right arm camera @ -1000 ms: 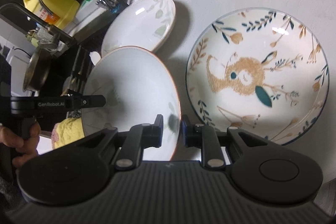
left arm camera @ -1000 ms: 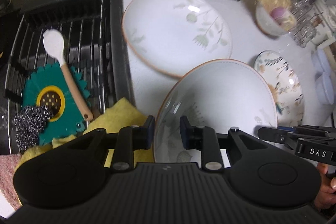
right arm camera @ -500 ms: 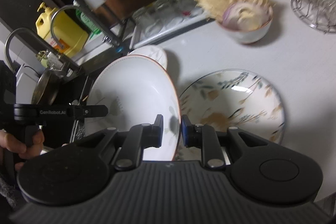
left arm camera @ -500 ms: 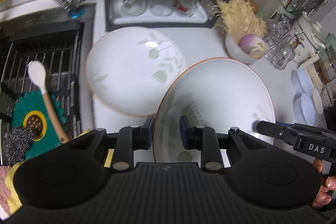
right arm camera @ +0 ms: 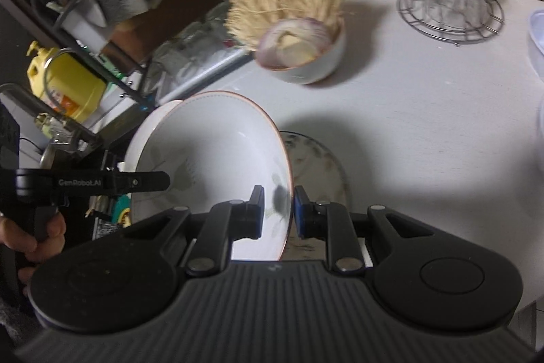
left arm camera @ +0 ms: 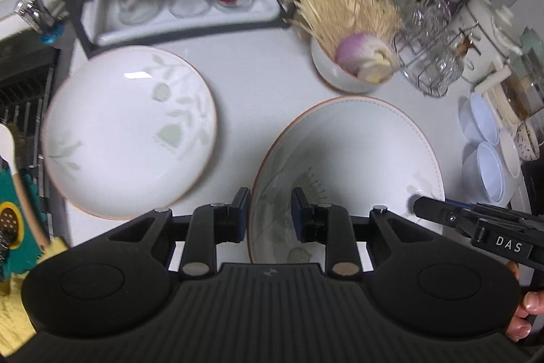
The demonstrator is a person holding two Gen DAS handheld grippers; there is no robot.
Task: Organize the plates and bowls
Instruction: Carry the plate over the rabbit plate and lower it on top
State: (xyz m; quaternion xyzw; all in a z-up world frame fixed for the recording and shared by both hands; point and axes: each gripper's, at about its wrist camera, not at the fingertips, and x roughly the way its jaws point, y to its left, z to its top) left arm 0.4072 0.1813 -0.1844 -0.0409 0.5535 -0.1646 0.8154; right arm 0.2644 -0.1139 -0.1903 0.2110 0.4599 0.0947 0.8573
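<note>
1. White and shiny, the big plate (left arm camera: 357, 159) hangs up in the air, tipped on a slant, and I hold it from both sides.
2. My left gripper (left arm camera: 270, 211) pinches the near rim, with the fingers close together, one on each face of the rim.
3. My right gripper (right arm camera: 277, 210) does the same on the far side, with its fingers nearly closed around the thin edge.
4. I think I am in the carry step, moving this plate to a pile.
5. A second white plate (left arm camera: 131, 131) with the same leaf picture lies flat on the counter (left arm camera: 265, 80), off to the left.
6. A plate with a flower pattern (right arm camera: 316, 165) lies right under the one I carry.
7. Next I need to make the plate level, bring it over its match, and lower it slowly. Both hands must move together or it may slip.
8. A small bowl (left arm camera: 340, 77) farther back holds a cut onion and a bunch of thin pale sticks.
9. The tray (left arm camera: 180, 22) by the wall holds empty glasses.
10. Little pale tubs (left arm camera: 489, 165) sit on the right, and I see nothing in them.
</note>
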